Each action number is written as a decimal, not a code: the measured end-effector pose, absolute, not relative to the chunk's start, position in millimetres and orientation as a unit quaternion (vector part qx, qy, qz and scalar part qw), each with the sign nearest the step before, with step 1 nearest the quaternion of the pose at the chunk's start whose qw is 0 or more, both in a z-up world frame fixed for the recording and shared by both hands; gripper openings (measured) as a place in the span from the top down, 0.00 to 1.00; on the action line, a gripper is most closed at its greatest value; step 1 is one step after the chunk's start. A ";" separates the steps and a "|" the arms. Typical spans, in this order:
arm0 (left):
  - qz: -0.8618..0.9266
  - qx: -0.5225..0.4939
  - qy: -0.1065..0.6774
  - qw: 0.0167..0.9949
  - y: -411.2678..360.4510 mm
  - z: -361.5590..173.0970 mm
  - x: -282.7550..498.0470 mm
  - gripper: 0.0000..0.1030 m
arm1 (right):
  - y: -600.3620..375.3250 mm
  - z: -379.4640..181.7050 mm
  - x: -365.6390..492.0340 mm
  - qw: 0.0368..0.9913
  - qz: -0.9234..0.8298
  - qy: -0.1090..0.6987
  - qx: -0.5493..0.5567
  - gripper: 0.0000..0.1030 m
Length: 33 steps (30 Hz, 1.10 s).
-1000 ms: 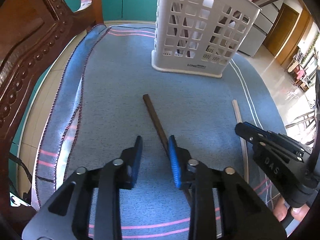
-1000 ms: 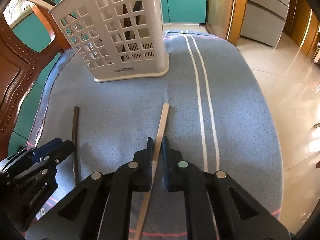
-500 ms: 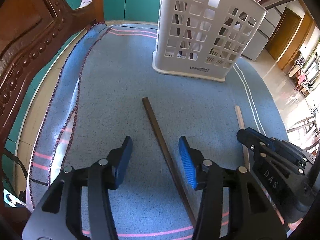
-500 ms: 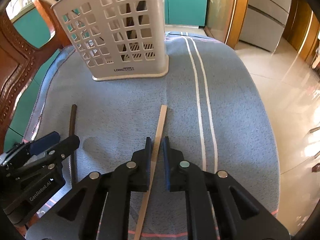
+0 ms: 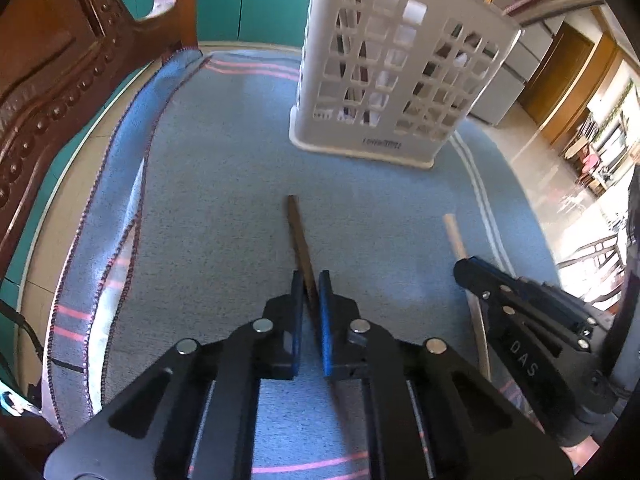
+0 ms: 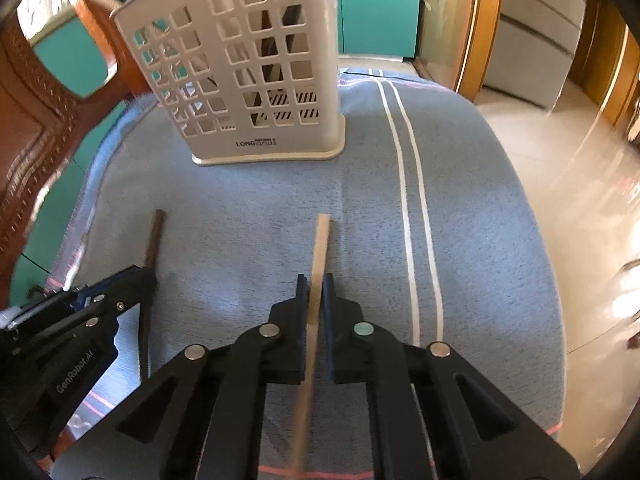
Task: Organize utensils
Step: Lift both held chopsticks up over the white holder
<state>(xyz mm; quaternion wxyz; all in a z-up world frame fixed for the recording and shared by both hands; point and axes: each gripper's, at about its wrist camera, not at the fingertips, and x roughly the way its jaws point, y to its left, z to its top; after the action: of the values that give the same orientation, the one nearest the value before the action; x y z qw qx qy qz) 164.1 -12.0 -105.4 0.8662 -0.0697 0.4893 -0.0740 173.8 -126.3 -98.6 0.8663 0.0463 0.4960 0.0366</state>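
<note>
In the left wrist view, the left gripper (image 5: 311,280), whose jaws stood wide apart half a second ago, is closing on the dark brown wooden chopstick (image 5: 298,232) lying on the blue woven cloth (image 5: 224,200); both sticks now appear ready to lift. The white perforated plastic utensil basket (image 5: 396,80) stands beyond, its contents unclear. In the right wrist view, the right gripper (image 6: 316,282) stays clamped on the pale wooden chopstick (image 6: 320,248); dark shapes show through the basket's holes.
</note>
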 end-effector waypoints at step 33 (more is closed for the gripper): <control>-0.134 -0.155 0.295 0.933 57.3 92.3 152.8 0.99 | -173.5 129.9 158.6 0.945 0.157 0.239 0.157 0.94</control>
<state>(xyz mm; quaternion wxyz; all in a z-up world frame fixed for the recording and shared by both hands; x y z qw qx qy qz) 152.8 57.3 92.3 0.9333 -0.1546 0.2952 -0.1339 158.6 -173.5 129.9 0.9454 0.1565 0.2390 0.1571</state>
